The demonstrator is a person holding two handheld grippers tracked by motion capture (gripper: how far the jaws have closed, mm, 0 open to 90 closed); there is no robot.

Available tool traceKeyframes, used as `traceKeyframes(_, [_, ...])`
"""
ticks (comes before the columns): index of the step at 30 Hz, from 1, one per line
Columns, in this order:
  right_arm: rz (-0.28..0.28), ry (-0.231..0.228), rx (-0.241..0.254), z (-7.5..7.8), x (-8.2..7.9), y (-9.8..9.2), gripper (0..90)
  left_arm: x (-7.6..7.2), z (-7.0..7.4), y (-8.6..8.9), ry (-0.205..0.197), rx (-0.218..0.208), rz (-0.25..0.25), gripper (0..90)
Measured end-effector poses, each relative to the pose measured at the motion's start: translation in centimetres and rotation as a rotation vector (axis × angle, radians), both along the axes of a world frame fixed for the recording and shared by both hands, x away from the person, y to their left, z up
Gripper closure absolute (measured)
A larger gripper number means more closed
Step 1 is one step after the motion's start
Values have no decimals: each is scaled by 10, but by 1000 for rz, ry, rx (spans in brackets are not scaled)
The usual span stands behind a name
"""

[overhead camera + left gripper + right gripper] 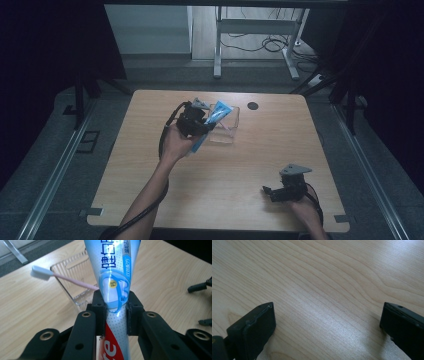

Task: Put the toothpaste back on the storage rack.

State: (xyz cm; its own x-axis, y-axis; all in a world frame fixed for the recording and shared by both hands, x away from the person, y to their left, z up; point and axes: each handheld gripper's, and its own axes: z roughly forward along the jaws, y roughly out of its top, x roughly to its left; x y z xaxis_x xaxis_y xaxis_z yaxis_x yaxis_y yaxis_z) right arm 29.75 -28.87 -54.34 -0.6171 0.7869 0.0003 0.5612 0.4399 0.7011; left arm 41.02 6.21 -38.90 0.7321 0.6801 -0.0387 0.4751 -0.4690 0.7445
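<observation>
My left gripper [200, 122] [115, 307] is shut on a blue, white and red toothpaste tube [113, 277] [216, 116], gripped across its middle. The tube slants up over a clear plastic holder [225, 126] [72, 272] at the table's middle. A pink toothbrush [62, 278] with a white head leans out of that holder, just behind the tube. Near the front right of the table my right gripper [270, 192] [327, 322] rests low over bare wood, jaws wide open with nothing between them.
The wooden table [150, 165] has a small round black disc [253, 105] near its far edge. Beyond the table stand a metal desk frame [255, 30] and loose cables on the floor. Dark curtains flank both sides.
</observation>
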Motion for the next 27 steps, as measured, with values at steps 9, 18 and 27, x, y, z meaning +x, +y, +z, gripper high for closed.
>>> traceKeyframes(9, [-1,1,0,0,0,0,0,14,4,-8,-26,-13,8,740])
traceKeyframes(18, [0,1,0,0,0,0,0,29,8,-16,-53,-43,16,740])
traceKeyframes(27, [0,0,-1,0,0,0,0,45,10,-25,-71,-62,24,740])
